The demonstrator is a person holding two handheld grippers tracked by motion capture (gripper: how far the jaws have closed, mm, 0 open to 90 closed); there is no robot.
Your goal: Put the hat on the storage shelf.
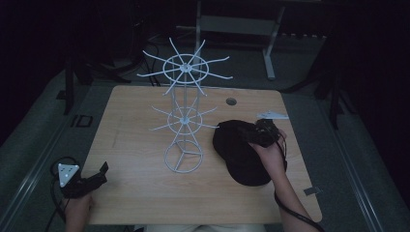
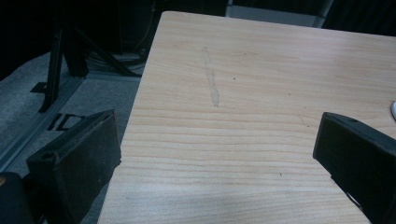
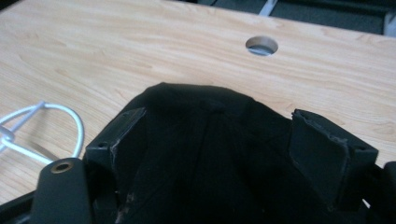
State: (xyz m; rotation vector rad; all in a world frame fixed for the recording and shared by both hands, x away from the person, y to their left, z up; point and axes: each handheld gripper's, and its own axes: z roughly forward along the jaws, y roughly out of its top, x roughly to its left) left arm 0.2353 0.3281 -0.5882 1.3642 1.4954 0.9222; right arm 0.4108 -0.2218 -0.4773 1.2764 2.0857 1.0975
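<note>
Right gripper (image 1: 258,137), jaws spread over the black cap (image 1: 239,157); left gripper (image 1: 99,175) released, idle. Risk: soft fabric slipping out on closure.

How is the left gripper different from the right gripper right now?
The left gripper sits near the table's front left corner with only bare wood between its fingers; the right gripper is over the black cap, with the cap's cloth between its fingers. The left points toward the white wire rack, the right is beside it. Both are black, hand-held and open.
</note>
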